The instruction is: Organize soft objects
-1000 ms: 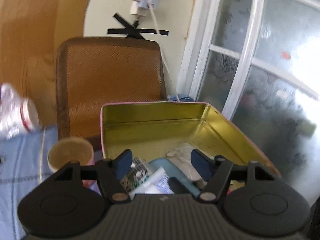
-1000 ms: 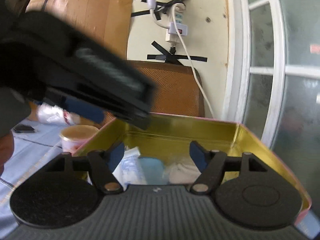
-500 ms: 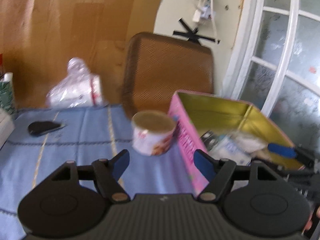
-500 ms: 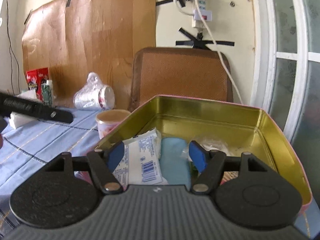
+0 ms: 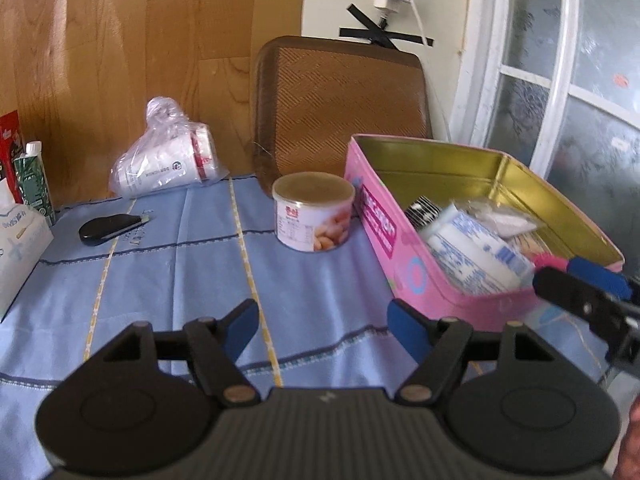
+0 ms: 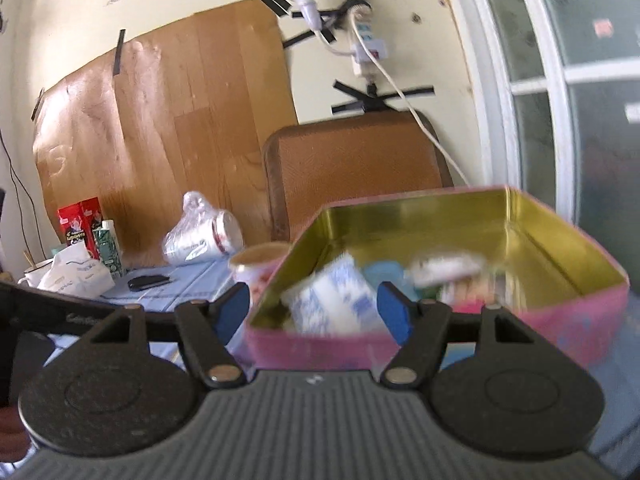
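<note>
Now, line by line:
Left tool point(image 5: 323, 322): bottom centre of the left wrist view, above bare blue cloth. Its jaws have just been opening and stand apart with nothing between them.
Right tool point(image 6: 313, 311): bottom centre of the right wrist view, jaws apart and pressing on nothing; the near wall of the tin shows in the gap, whether it touches them I cannot tell. In the left wrist view its blue-tipped finger enters from the right edge, just beside the tin's near right corner.
Pink tin point(image 5: 380, 232): right of centre in the left wrist view, lid off, gold inside, standing on the worktop point(image 5: 180, 276), which is covered with a blue checked cloth.
Soft objects: inside the tin. A white packet with blue print point(image 5: 476, 256) lies nearest the front wall; a clear bag point(image 5: 500, 220) lies behind it. In the right wrist view they are blurred, with something light blue point(image 6: 384, 272) between them.
Can point(image 5: 314, 216): upright, centre of the left wrist view, just left of the tin.
Bagged paper cups point(image 5: 168, 164): upper left, lying on their side by the wooden wall panel.
Black flat object point(image 5: 108, 229): left of centre on the cloth, too small to identify.
Tissue box point(image 5: 18, 248): left edge.
Chair back point(image 5: 340, 104): brown, behind the can and tin.
</note>
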`<action>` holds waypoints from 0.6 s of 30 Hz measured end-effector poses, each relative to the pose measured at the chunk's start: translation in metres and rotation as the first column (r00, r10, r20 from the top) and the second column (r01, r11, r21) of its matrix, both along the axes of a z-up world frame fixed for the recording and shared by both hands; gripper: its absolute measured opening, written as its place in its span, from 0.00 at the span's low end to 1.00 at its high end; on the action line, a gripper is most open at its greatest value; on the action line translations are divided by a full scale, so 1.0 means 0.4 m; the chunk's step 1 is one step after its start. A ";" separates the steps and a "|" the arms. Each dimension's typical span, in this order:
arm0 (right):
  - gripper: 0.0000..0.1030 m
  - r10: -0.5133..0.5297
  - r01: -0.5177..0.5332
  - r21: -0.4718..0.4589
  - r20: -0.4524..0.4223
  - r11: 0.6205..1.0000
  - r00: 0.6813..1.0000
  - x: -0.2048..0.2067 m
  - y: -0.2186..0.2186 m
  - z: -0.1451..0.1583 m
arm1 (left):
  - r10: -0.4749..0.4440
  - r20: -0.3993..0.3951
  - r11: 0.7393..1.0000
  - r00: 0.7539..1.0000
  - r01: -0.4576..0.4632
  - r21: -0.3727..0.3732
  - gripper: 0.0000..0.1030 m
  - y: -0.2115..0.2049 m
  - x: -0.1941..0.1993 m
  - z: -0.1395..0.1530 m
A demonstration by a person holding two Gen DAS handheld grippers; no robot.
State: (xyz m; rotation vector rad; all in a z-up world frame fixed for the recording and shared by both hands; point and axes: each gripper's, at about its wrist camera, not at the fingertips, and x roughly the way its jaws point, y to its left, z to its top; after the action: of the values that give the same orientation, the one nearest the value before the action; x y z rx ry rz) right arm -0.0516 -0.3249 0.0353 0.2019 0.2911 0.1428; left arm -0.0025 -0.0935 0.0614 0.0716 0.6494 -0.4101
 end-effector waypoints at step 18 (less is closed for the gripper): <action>0.71 0.020 -0.015 0.078 -0.061 0.997 0.998 -0.038 0.035 -0.028 | 0.010 0.010 0.999 1.000 -0.011 0.050 0.81 0.026 -0.053 -0.026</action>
State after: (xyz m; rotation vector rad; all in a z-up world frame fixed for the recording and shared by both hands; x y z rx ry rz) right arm -0.0668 -0.3109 0.0243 0.2809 0.3491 0.1659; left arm -0.0239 -0.0831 0.0509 0.1174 0.6504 -0.3834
